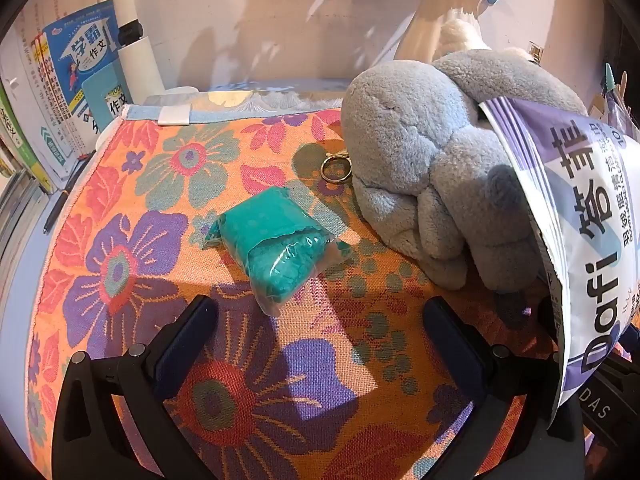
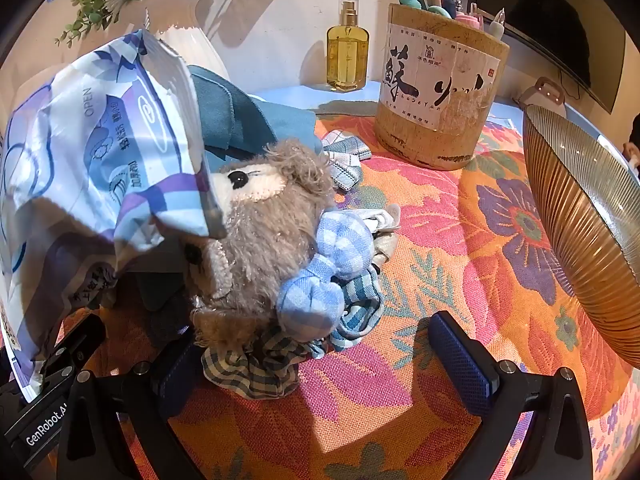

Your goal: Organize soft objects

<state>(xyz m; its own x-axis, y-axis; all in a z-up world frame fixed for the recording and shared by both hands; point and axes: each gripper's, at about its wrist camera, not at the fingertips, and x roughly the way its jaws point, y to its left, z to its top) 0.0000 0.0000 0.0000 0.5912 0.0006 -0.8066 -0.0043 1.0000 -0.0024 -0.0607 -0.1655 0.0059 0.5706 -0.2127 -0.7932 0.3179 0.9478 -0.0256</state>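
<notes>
In the left wrist view, a teal cloth in a clear plastic wrap (image 1: 276, 246) lies on the floral tablecloth (image 1: 132, 208), just ahead of my open, empty left gripper (image 1: 320, 344). A grey plush toy (image 1: 436, 160) lies to the right, partly under a purple-white Dafi pouch (image 1: 580, 216). In the right wrist view, a brown plush animal (image 2: 264, 232) with blue checked feet lies on checked cloths (image 2: 256, 368), half under the same pouch (image 2: 100, 152). My right gripper (image 2: 324, 364) is open and empty, its left finger beside the checked cloth.
Books (image 1: 68, 92) stand at the left edge. A gold ring (image 1: 336, 168) lies by the grey plush. A ribbed amber bowl (image 2: 580, 216) sits at right, with a wooden pen holder (image 2: 436, 96), an oil bottle (image 2: 347, 54), a white vase (image 2: 180, 32) and blue folded cloth (image 2: 244, 116) behind.
</notes>
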